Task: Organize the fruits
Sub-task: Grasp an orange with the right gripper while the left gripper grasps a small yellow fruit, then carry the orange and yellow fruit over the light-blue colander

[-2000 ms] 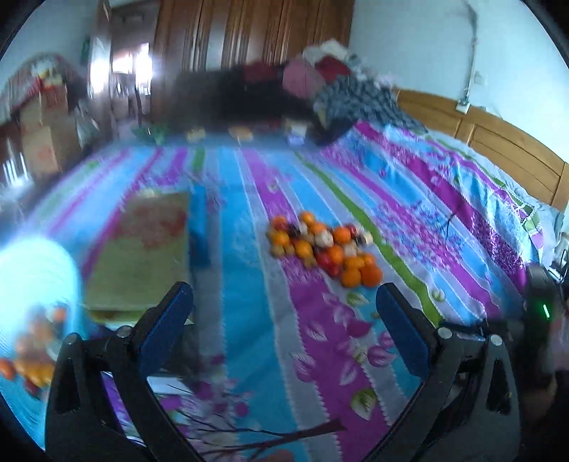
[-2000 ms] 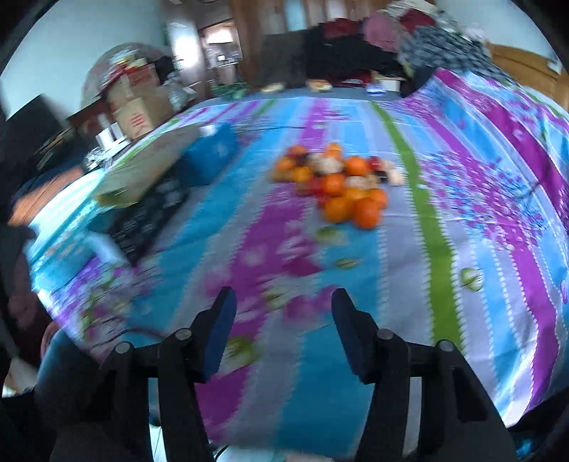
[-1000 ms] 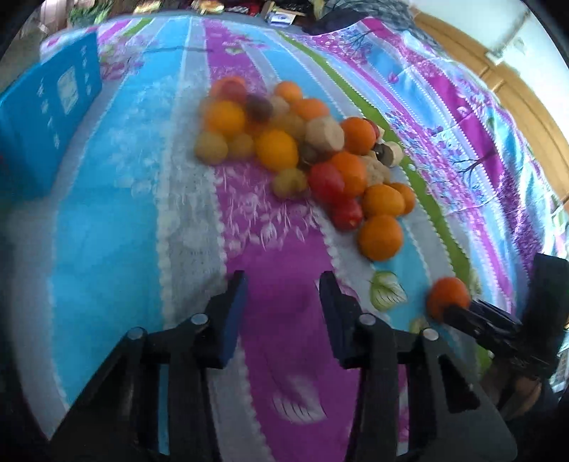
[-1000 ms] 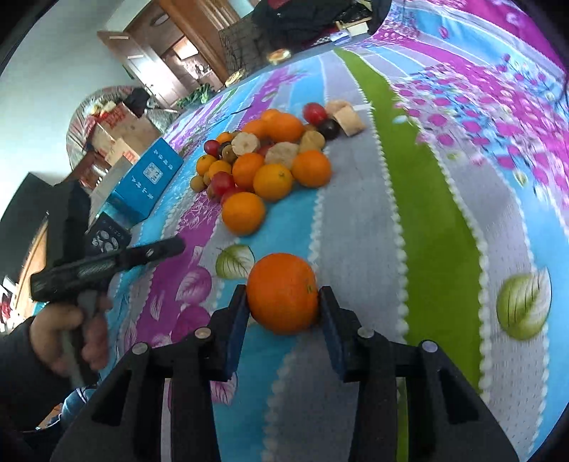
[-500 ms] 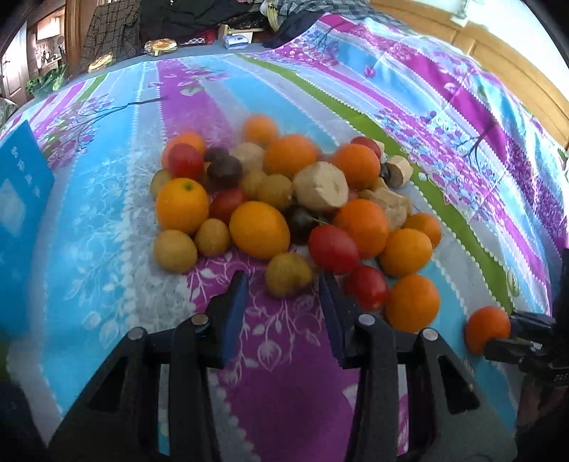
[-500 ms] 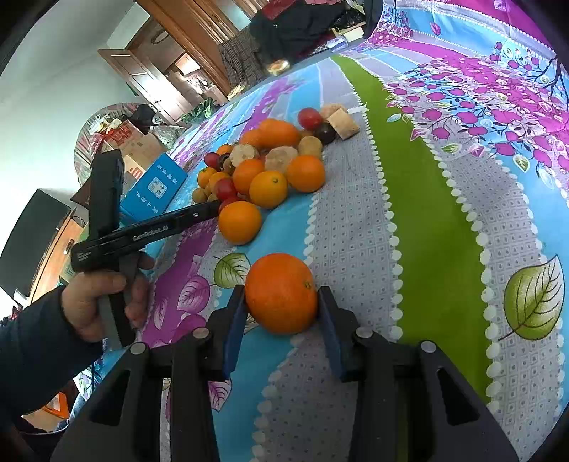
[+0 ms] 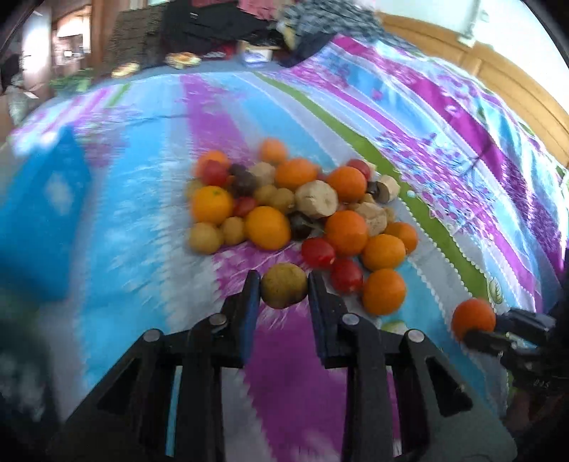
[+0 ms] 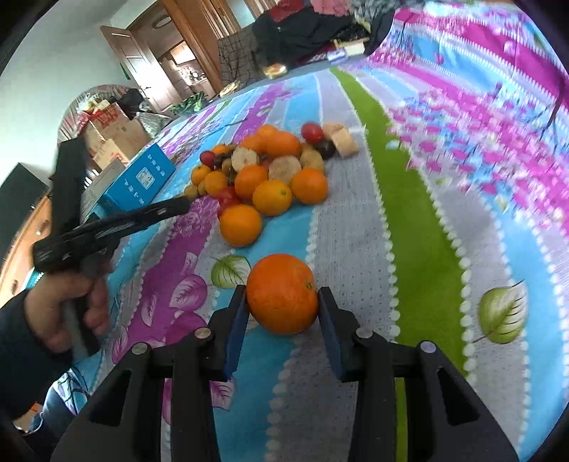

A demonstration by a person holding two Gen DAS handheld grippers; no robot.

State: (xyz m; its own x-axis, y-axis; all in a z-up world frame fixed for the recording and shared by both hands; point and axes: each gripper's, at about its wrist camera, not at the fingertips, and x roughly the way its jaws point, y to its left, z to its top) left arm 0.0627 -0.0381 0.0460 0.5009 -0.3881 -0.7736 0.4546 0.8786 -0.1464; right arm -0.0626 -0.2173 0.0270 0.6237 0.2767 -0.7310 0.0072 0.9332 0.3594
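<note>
A heap of fruit [image 7: 295, 209] lies on the striped bedspread: oranges, red tomatoes, small yellow-brown fruits, dark ones and pale cut pieces. At its near edge sits a small yellow-brown fruit [image 7: 284, 290]. My left gripper [image 7: 282, 280] is closing on it, and both blue pads touch its sides. My right gripper [image 8: 282, 295] is shut on a large orange [image 8: 282, 293], held just above the cloth, in front of the heap [image 8: 263, 177]. That orange [image 7: 473, 319] also shows at the right of the left wrist view. A hand [image 8: 71, 302] holds the left gripper's handle.
A blue box [image 7: 42, 220] lies left of the heap, also seen as the blue box [image 8: 142, 181] in the right wrist view. Cardboard boxes [image 8: 110, 131] stand beyond the bed's left side. Clothes [image 7: 213, 28] are piled at the far end. A wooden headboard [image 7: 498, 71] runs along the right.
My left gripper came up to the heap's near edge and its jaws narrowed onto the small yellow-brown fruit. The right gripper keeps the orange and has shifted only slightly.
</note>
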